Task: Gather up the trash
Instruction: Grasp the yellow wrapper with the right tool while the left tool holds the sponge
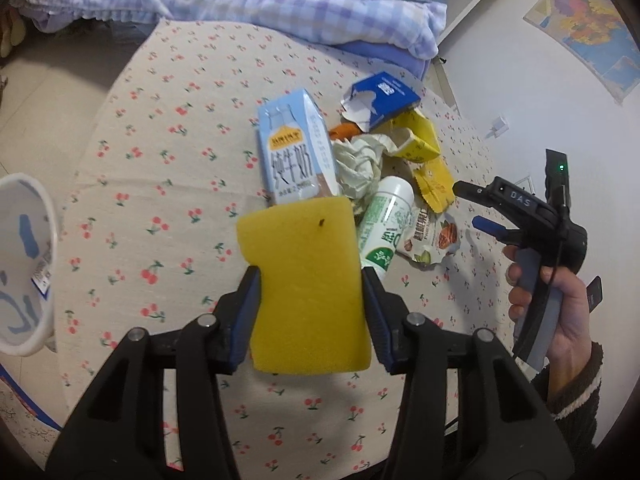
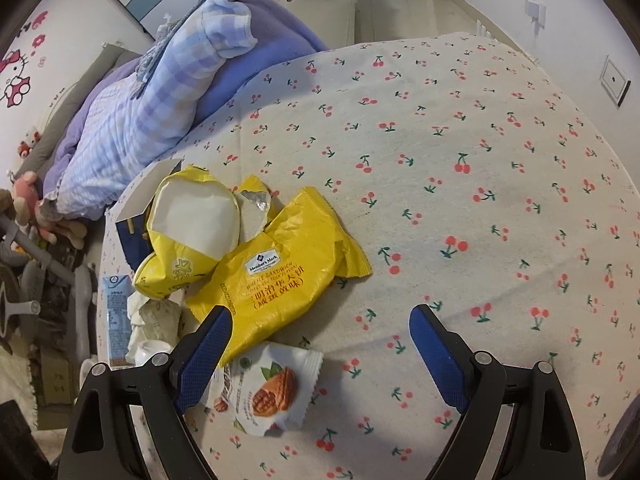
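Note:
My left gripper (image 1: 310, 276) is shut on a yellow sponge (image 1: 300, 232), its blue pads pressing both sides. Just beyond it on the cherry-print tablecloth (image 1: 160, 184) lies a trash pile: a blue milk carton (image 1: 294, 152), crumpled paper (image 1: 358, 164), a white-and-green bottle (image 1: 386, 224), a torn blue box (image 1: 384, 98), yellow wrappers (image 1: 424, 140) and a nut snack packet (image 1: 434, 238). My right gripper (image 2: 320, 316) stands open over the nut packet (image 2: 272, 392) and the large yellow wrapper (image 2: 280, 272), touching neither. A hand (image 1: 560, 312) holds it at the right.
A white bin (image 1: 24, 264) stands off the table's left edge. Purple checked bedding (image 2: 160, 112) is heaped behind the table. The right half of the tablecloth (image 2: 480, 160) is bare. A map (image 1: 588, 28) hangs on the wall.

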A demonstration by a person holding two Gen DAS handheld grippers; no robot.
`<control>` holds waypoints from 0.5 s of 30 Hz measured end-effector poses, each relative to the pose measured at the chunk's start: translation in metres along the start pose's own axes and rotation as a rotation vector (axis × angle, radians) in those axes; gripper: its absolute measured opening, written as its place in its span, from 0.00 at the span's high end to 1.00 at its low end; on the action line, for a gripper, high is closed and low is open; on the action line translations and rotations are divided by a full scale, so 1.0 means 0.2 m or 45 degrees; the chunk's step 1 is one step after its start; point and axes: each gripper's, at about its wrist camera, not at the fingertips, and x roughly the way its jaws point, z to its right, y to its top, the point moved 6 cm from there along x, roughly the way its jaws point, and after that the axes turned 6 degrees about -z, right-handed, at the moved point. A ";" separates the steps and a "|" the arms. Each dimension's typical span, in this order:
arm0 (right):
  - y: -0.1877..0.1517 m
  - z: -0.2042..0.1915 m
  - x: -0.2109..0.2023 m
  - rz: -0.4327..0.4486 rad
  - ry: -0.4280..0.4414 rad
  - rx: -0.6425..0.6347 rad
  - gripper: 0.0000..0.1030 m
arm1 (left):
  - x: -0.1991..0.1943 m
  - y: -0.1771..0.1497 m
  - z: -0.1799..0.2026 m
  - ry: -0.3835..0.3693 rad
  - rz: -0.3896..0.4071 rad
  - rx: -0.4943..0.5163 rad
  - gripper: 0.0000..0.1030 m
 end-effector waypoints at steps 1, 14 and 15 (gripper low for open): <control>0.01 -0.01 0.02 -0.008 0.001 0.011 0.11 | -0.01 0.00 -0.01 0.011 0.011 -0.002 0.50; 0.03 -0.11 0.17 0.014 -0.091 -0.052 0.50 | -0.04 0.08 -0.22 0.081 0.043 -0.104 0.50; 0.03 -0.12 0.17 0.016 -0.101 -0.073 0.55 | -0.05 0.08 -0.23 0.082 0.045 -0.113 0.50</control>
